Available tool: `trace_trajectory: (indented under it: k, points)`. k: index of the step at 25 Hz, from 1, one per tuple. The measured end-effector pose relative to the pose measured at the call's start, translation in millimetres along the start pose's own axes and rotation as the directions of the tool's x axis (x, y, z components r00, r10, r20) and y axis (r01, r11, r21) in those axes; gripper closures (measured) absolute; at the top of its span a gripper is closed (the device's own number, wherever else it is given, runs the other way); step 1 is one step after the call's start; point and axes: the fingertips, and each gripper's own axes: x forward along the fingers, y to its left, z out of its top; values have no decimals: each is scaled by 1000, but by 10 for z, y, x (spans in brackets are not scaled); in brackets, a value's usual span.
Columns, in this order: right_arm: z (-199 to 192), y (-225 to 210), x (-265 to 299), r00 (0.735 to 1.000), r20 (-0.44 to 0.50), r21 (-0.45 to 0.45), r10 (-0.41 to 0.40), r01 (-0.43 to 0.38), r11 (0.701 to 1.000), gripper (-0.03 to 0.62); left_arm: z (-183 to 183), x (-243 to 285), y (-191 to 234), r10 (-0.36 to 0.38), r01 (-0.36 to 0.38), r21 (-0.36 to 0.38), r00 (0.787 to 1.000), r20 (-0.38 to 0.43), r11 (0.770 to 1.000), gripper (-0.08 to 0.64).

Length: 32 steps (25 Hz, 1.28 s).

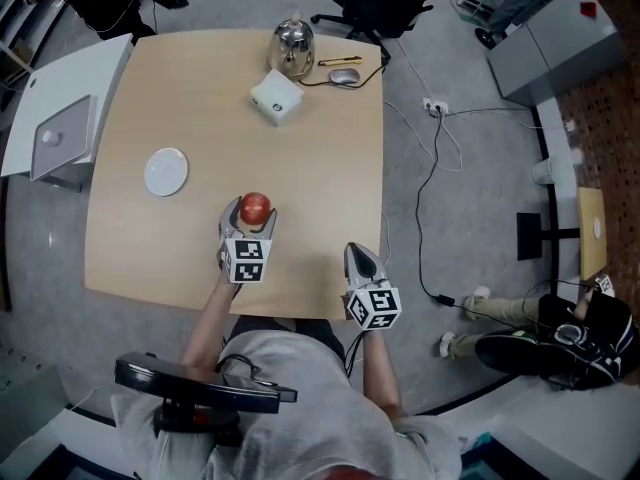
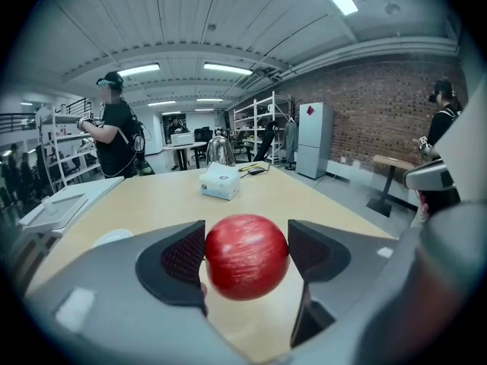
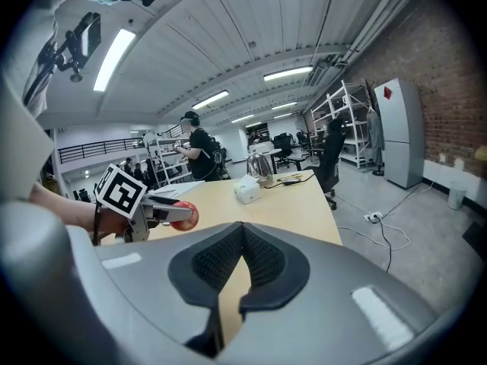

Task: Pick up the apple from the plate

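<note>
Left gripper (image 1: 250, 218) has its jaws pinching the apple (image 2: 246, 255), a pad pressed on each side; the red fruit hangs clear above the desk (image 1: 320, 168), over the near edge and a little left of middle; the white plate (image 1: 166, 171) sits bare toward the left edge, well apart from the apple; right gripper (image 3: 242, 233) shows its jaws pressed together with nothing between them, hovering at the near right corner; off by the far edge stand a white box (image 1: 276, 97), a shiny kettle (image 1: 292, 48) and a mouse (image 1: 343, 76).
</note>
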Motion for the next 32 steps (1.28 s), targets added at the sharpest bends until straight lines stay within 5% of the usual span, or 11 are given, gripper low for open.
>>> trace_trajectory:
  k: [32]
  points:
    - [-549, -493, -534, 996, -77, 53, -53, 57, 997, 586, -593, -114, -1365, -187, 198, 90, 975, -117, 976, 199]
